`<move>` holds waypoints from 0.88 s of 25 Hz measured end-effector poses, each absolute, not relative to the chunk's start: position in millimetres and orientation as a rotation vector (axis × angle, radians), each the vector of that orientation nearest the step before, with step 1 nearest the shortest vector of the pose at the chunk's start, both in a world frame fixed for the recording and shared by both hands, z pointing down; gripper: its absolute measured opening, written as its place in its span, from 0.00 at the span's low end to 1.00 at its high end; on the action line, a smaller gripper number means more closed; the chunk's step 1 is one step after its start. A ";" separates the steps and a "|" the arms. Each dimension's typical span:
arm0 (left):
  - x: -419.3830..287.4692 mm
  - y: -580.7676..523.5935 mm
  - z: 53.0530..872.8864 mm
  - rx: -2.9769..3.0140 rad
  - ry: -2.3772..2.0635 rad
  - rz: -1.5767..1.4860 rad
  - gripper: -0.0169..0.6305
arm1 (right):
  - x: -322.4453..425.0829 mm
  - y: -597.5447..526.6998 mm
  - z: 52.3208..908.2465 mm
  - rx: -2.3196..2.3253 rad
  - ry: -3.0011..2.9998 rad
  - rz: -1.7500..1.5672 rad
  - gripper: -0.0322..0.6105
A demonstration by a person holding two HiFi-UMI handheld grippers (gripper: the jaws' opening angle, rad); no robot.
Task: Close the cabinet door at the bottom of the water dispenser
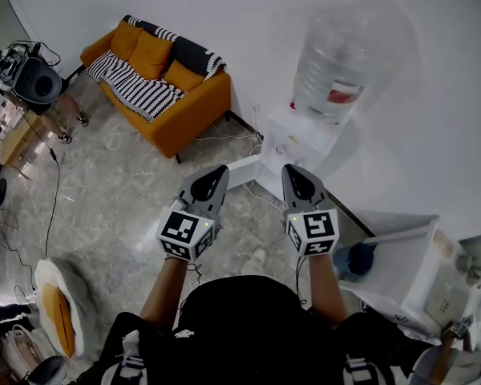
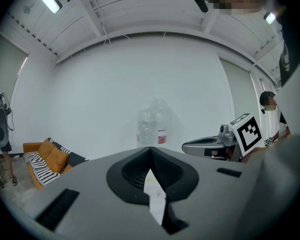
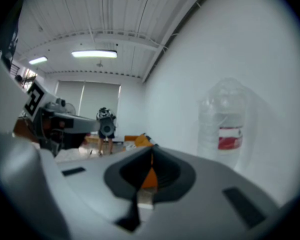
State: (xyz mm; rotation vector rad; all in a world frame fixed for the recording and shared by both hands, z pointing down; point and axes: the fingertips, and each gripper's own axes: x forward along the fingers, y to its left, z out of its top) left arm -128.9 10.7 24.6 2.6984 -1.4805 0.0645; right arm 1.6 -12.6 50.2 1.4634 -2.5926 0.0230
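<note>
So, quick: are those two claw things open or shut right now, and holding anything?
Left gripper: closed, fingers together, holding nothing.
Right gripper: closed, fingers together, holding nothing.

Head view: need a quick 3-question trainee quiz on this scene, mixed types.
1. True or false: the left tool has its jaws shut.
2. What sits on top of the water dispenser? A. a kettle B. a clear bottle C. a box
3. What colour is the sofa?
Key: 1 true; 2 B; 3 orange.
</note>
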 end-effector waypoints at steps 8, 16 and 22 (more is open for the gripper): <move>-101.1 -37.2 37.3 2.659 -1.463 0.071 0.04 | 24.4 -62.8 63.8 1.439 -2.604 0.072 0.10; -77.8 -73.5 54.2 2.615 -1.470 0.099 0.04 | 47.6 -99.0 80.7 1.400 -2.598 0.111 0.10; -76.9 -85.3 74.3 2.576 -1.447 0.139 0.04 | 48.4 -109.3 98.4 1.384 -2.579 0.164 0.10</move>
